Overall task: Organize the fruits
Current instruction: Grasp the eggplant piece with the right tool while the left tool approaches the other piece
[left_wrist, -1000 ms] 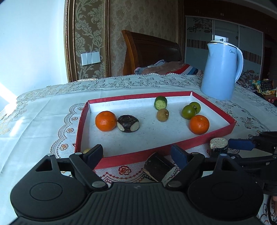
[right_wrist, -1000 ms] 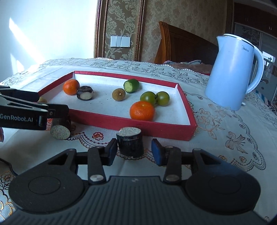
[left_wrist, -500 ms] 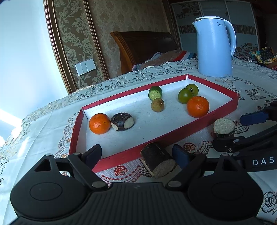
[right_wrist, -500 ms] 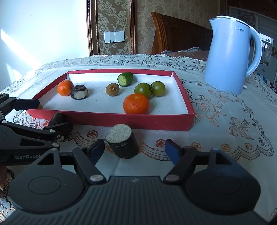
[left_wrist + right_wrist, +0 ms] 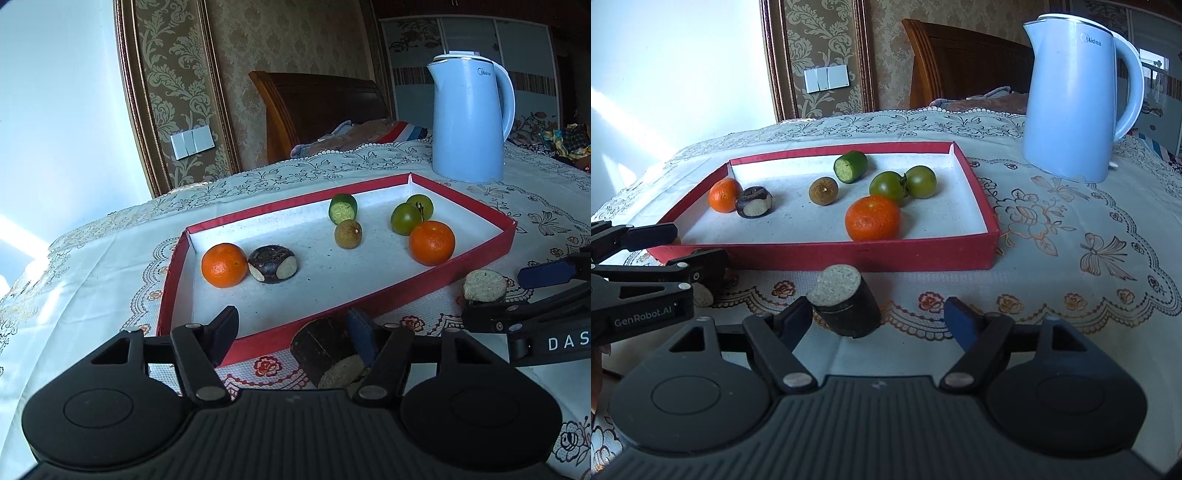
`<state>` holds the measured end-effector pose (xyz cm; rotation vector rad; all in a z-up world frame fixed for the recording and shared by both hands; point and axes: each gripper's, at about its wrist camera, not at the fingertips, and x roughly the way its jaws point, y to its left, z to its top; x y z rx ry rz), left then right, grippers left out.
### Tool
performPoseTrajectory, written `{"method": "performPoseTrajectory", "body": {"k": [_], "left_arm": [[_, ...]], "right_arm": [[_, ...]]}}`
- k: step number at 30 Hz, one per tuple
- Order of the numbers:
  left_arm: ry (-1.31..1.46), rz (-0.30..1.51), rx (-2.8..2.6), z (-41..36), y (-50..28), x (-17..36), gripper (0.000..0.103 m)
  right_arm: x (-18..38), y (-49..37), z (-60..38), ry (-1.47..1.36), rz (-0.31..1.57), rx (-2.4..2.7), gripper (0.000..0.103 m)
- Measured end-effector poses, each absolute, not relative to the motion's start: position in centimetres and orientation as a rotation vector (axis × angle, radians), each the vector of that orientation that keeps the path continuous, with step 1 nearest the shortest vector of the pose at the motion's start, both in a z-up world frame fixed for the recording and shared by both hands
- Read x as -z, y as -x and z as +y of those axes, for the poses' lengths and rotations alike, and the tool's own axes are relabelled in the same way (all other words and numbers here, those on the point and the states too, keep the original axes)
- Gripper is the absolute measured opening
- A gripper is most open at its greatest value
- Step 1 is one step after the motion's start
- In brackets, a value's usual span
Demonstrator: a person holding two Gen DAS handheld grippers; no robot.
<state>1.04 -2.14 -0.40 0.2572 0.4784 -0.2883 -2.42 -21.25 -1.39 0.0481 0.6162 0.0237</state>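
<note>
Patterned wallpaper and a dark wooden headboard stand behind a table under a lace-printed cloth [image 5: 1071, 229]. On that cloth, the left gripper [image 5: 291, 332] has just been closing its jaws, yet they stand spread: a dark cut stub [image 5: 327, 352] lies tipped on its side between them, against the right pad, while the left pad is clear of it. The right gripper [image 5: 879, 314] has its jaws wide apart too; an upright dark stub with a pale cut top [image 5: 846, 304] stands between them, just beside the left pad, with a clear gap to the right pad. Neither stub is pinched.

Just beyond both grippers lies a red tray with a white floor [image 5: 827, 254]. Nearest the right gripper inside it sits an orange tangerine [image 5: 873, 218], with two green tomatoes [image 5: 903, 182] behind it. Farther in are a brown round fruit [image 5: 823, 190] and a green cucumber piece [image 5: 850, 167]. Toward the tray's left end, ahead of the left gripper, a second tangerine [image 5: 223, 265] touches a dark peeled fruit [image 5: 272, 264]. Past the tray, to the right, stands a pale blue kettle [image 5: 1075, 96].
</note>
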Motion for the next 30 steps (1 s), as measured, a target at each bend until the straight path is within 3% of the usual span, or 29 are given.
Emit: {"method": "performPoseTrajectory", "body": {"k": [5, 15, 19, 30], "left_arm": [[-0.26, 0.478, 0.286, -2.1, -1.1, 0.4, 0.063], [-0.25, 0.48, 0.281, -2.1, -1.1, 0.4, 0.062], [-0.257, 0.466, 0.281, -2.2, -0.8, 0.4, 0.055], [-0.29, 0.433, 0.276, -2.5, -0.1, 0.4, 0.038]], "right_arm": [[1.3, 1.9, -20.3, 0.001, 0.624, -0.034, 0.074], [1.4, 1.2, -19.3, 0.058, 0.615, -0.062, 0.038], [1.4, 1.4, -19.2, 0.058, 0.607, -0.069, 0.033], [1.5, 1.6, -18.9, 0.074, 0.601, -0.066, 0.033]]}}
